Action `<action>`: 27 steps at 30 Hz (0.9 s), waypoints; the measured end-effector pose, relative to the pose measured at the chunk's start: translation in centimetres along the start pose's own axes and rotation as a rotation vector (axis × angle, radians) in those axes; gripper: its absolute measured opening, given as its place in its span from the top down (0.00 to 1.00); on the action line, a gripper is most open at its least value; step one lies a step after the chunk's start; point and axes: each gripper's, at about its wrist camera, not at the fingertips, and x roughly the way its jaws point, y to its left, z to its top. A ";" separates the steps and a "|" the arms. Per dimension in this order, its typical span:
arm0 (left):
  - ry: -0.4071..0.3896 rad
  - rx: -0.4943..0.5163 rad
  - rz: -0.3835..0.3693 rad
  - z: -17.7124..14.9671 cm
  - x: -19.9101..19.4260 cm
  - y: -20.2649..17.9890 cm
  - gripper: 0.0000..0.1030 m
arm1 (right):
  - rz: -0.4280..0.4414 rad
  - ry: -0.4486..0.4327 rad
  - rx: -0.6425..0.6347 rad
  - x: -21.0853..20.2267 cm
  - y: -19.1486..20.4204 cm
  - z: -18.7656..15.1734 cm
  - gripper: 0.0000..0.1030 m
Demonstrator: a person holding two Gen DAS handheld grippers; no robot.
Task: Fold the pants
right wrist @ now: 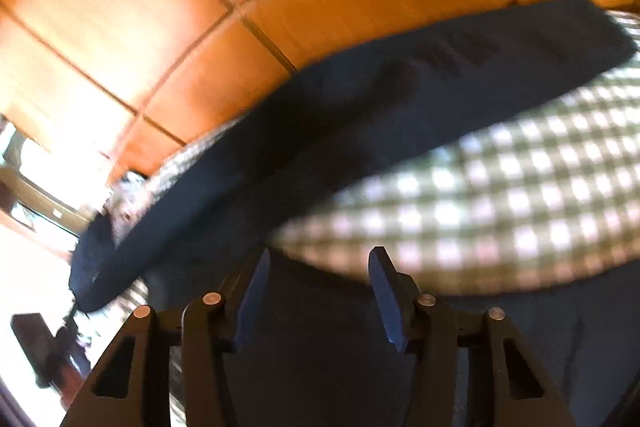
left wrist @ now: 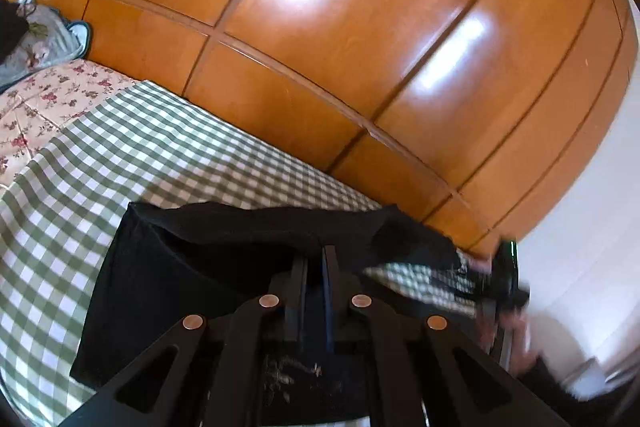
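Left gripper [left wrist: 316, 259] jaws pinch black pants [left wrist: 168, 267] over checked bedcover [left wrist: 80, 187], beside wooden wardrobe [left wrist: 320, 27].

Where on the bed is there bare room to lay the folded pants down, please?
The green checked sheet lies bare between the black pants, the floral quilt and the wooden wardrobe. It is crowded near the left gripper and right gripper, where the pants bunch.

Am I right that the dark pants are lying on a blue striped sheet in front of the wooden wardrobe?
Not quite: the sheet under the dark pants is green-and-white checked, not blue striped, as the left wrist view shows clearly. The rest holds: the wooden wardrobe stands right behind.
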 end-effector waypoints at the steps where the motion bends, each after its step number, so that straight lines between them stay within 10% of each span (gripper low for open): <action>1: 0.008 0.011 -0.007 -0.4 -0.1 -0.3 0.95 | 0.022 -0.002 0.021 0.6 0.3 1.4 0.49; 13: 0.058 0.071 -0.005 -2.1 -0.7 -0.7 0.95 | -0.085 0.018 0.262 9.4 -0.3 13.7 0.49; 18: 0.067 0.062 0.011 -1.1 -0.2 0.3 0.95 | -0.204 0.119 0.225 12.7 -0.9 14.8 0.86; 27: -0.008 -0.011 0.173 9.6 3.7 4.9 0.95 | -0.003 -0.039 0.162 6.3 0.4 14.0 0.89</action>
